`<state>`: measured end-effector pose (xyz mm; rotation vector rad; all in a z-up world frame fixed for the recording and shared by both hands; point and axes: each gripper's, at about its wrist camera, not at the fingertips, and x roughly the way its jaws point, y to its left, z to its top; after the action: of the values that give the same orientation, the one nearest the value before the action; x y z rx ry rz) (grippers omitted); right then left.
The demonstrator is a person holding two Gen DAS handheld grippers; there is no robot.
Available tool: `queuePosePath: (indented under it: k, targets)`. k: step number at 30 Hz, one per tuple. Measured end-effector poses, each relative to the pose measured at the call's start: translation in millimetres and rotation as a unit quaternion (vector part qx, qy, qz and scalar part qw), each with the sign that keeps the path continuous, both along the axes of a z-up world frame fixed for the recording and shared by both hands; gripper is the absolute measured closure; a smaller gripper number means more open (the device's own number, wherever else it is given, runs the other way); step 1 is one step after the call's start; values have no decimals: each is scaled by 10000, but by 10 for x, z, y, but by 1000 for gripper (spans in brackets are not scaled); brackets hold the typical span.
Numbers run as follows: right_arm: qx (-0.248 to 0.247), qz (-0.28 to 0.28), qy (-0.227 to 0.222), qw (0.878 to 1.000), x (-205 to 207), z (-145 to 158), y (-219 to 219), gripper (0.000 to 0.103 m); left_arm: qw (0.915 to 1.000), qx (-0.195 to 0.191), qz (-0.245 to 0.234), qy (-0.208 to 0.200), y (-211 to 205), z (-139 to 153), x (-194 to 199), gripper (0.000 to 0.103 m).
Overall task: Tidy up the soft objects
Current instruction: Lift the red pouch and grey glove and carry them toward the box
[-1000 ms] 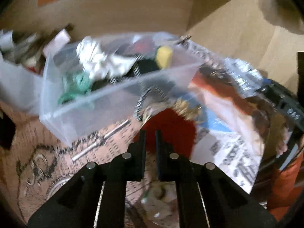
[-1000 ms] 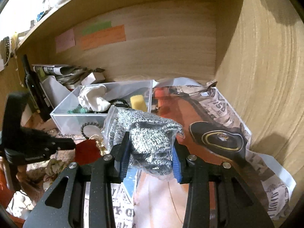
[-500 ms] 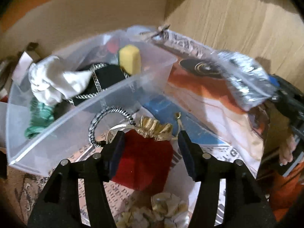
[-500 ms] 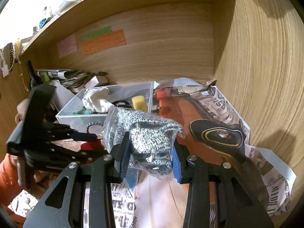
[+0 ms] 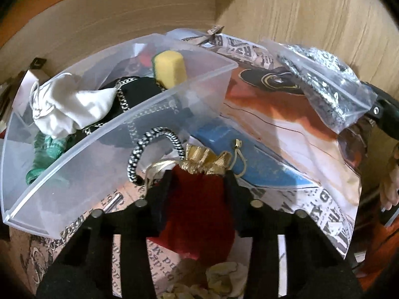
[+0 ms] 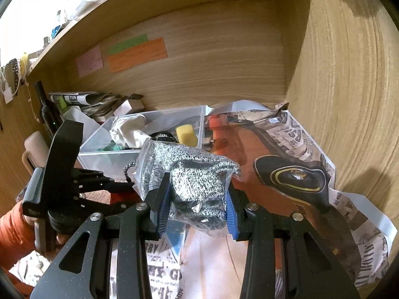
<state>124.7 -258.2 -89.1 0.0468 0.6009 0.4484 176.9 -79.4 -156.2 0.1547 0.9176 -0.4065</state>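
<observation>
My left gripper (image 5: 198,174) is closed around a red velvet pouch (image 5: 199,206) with a gold top, low over the newspaper, just in front of a clear plastic bin (image 5: 104,149). The bin holds a white cloth (image 5: 67,107), a yellow sponge (image 5: 169,68), a black pouch with a chain and a green item. My right gripper (image 6: 198,194) is shut on a clear zip bag of grey knit fabric (image 6: 194,182), held above the shelf to the right of the bin (image 6: 154,124). That bag also shows at the right of the left wrist view (image 5: 324,87).
Newspaper (image 6: 286,162) covers the wooden shelf floor. A black-and-white braided ring (image 5: 149,149) lies beside the red pouch. Crumpled pale fabric (image 5: 219,281) lies below it. Wooden walls close the back and right. A dark bottle (image 6: 47,109) and stacked papers sit at far left.
My left gripper opened, moved forward over the red pouch and closed on it. My right gripper held the zip bag almost still.
</observation>
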Motion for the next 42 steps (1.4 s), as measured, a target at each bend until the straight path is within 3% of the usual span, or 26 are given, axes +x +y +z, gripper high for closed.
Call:
queuePosePath:
  k: [7,15,25,33,42]
  targets:
    - [-29,17,-37,10000,20,39,42,69,9996,-237,135,-81,93,143,-132,81]
    - [-17,74,-223,9997,59,180,139,69,9959,-607,176,-641,270,602,-441,82]
    - [51,383,-610,9974,230,476,447,69,9839,-808,620,-1471,657,1159,-583,82]
    - [22,655,-714,9953,462,557,759,68,9758,-785,1169,-1675,973,1248,-370,81]
    - [-203,806,-444,9956,797,357,1086,68,9756,-693,1617,-1312,1209,960,2,81]
